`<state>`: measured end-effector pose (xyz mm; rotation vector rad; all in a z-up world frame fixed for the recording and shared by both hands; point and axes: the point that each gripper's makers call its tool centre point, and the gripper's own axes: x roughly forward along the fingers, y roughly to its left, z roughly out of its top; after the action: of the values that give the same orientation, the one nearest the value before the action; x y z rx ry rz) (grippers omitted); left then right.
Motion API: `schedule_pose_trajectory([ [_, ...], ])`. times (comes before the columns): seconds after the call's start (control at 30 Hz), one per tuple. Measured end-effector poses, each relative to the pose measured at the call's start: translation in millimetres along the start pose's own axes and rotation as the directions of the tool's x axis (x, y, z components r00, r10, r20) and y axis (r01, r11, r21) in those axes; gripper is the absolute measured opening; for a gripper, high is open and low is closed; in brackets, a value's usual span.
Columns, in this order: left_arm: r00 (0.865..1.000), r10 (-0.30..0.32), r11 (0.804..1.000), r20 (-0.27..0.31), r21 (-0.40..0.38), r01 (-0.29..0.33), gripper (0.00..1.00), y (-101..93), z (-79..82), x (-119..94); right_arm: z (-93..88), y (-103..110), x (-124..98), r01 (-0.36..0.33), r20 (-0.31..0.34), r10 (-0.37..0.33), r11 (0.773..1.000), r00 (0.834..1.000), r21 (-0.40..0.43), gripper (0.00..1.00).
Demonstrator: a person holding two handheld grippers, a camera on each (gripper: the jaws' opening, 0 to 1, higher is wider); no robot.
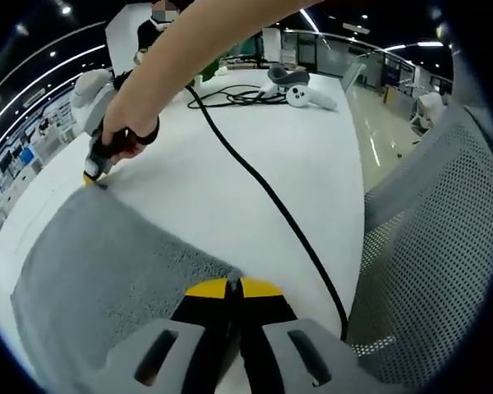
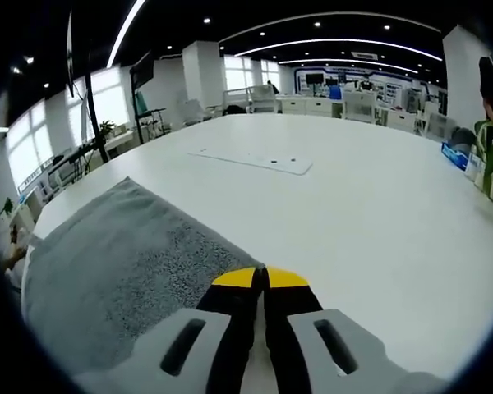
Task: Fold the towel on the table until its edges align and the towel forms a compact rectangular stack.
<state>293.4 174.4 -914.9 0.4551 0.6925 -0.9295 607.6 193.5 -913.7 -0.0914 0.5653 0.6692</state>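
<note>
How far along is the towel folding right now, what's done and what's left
Early in a fold. The grey towel lies spread on the white table, not yet a compact stack. In hand: the left gripper is shut on one towel corner, and the right gripper is shut on another, seen at the far corner in the left gripper view. Left: carry the edge over, align edges, fold again.

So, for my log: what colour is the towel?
Grey, a speckled terry towel; clearest in the right gripper view.
</note>
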Motion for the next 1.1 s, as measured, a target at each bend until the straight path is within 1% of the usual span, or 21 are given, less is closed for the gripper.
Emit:
schedule_pose_trajectory([
  [0.03, 1.000, -0.001, 1.000, 0.007, -0.029, 0.001, 0.02, -0.6, -0.2, 0, -0.1, 1, -3, 0.002, 0.004, -0.002, 1.000, 1.000, 0.026, 0.00],
  [0.1, 1.000, -0.001, 0.999, 0.014, -0.045, 0.001, 0.02, -0.7, -0.9, -3, -1.6, 1, -9, 0.011, 0.010, -0.012, 0.994, 1.000, 0.111, 0.00],
  [0.13, 1.000, 0.001, 0.999, 0.013, -0.039, 0.000, 0.02, -1.7, -0.9, -4, -0.7, 0, -10, 0.012, 0.031, -0.018, 0.984, 0.999, 0.178, 0.00],
  [0.17, 1.000, 0.004, 1.000, 0.015, -0.027, -0.003, 0.02, -3.0, -0.4, -5, 0.2, -3, -13, 0.018, 0.067, -0.039, 0.957, 0.997, 0.291, 0.00],
  [0.2, 1.000, 0.005, 1.000, 0.018, -0.007, -0.005, 0.02, -5.1, 0.7, -6, 0.2, -6, -15, 0.024, 0.079, -0.052, 0.948, 0.995, 0.317, 0.00],
  [0.23, 1.000, 0.005, 1.000, 0.022, -0.004, -0.005, 0.02, -6.4, 1.5, -8, -1.6, -9, -17, 0.035, 0.078, -0.062, 0.948, 0.995, 0.316, 0.00],
  [0.3, 0.999, 0.004, 1.000, 0.034, -0.003, -0.004, 0.02, -7.9, 4.2, -12, -4.5, -7, -18, 0.026, 0.050, -0.039, 0.970, 0.998, 0.243, 0.00],
  [0.4, 0.999, 0.006, 1.000, 0.054, -0.018, -0.005, 0.02, -6.3, 7.8, -18, 0.4, -10, -21, 0.024, 0.057, -0.039, 0.970, 0.998, 0.242, 0.00],
  [0.47, 0.997, 0.011, 0.999, 0.071, -0.031, -0.009, 0.02, -4.7, 11.6, -22, 7.7, -13, -23, 0.027, 0.068, -0.044, 0.970, 0.997, 0.241, 0.00],
  [0.57, 0.994, 0.022, 0.999, 0.104, -0.035, -0.019, 0.02, -1.3, 20.1, -32, 19.5, -10, -27, 0.023, 0.082, -0.043, 0.973, 0.996, 0.228, 0.00],
  [0.7, 0.988, 0.047, 0.997, 0.146, -0.059, -0.039, 0.02, 6.8, 29.5, -44, 26.8, -5, -29, 0.025, 0.085, -0.042, 0.980, 0.995, 0.199, 0.00],
  [0.83, 0.982, 0.072, 0.996, 0.173, -0.066, -0.061, 0.02, 13.0, 38.5, -62, 32.9, -3, -30, 0.017, 0.093, -0.037, 0.977, 0.995, 0.211, 0.00],
  [0.97, 0.971, 0.108, 0.991, 0.213, -0.106, -0.087, 0.02, 22.2, 44.6, -78, 44.4, 2, -32, 0.006, 0.113, -0.034, 0.971, 0.993, 0.238, 0.00],
  [1.0, 0.968, 0.115, 0.989, 0.221, -0.119, -0.091, 0.02, 24.4, 45.0, -82, 48.5, 5, -33, 0.000, 0.122, -0.034, 0.964, 0.992, 0.266, 0.00],
  [1.1, 0.967, 0.137, 0.984, 0.216, -0.145, -0.107, 0.03, 30.3, 41.2, -89, 57.2, 9, -32, -0.008, 0.130, -0.029, 0.963, 0.991, 0.270, 0.00],
])
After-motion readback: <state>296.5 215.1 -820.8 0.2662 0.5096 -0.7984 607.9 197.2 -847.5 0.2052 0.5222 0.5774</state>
